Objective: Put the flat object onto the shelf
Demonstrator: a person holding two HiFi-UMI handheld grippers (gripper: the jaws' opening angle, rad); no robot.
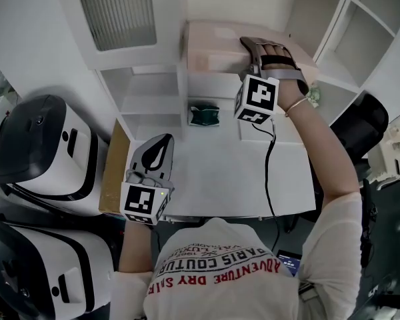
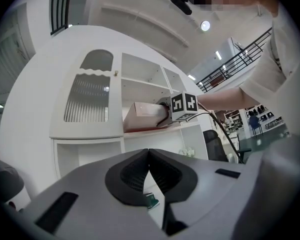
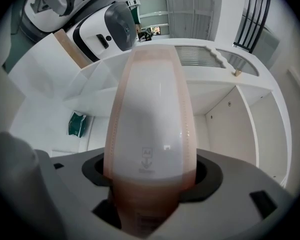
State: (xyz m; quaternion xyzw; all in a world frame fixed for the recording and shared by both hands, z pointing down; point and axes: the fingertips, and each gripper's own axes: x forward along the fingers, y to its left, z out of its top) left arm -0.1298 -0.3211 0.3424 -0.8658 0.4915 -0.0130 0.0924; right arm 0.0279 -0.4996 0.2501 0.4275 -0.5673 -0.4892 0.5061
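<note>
Nearest the person, the left gripper (image 1: 157, 153) hangs at the near edge of the white table (image 1: 253, 179), its jaws together with nothing between them. Just beyond its tips lies a green packet (image 1: 204, 114). Farther off, the right gripper (image 1: 253, 47) is clamped on one end of the flat pink box (image 1: 210, 52). The box stretches ahead of that gripper's jaws and rests on the white shelf (image 1: 213, 85).

Pale pink packet (image 1: 213, 49) — white shelf (image 1: 150, 84)

Showroom-ish lab: shelf unit (image 1: 150, 105), mezz. railing (image 2: 240, 59).
</note>
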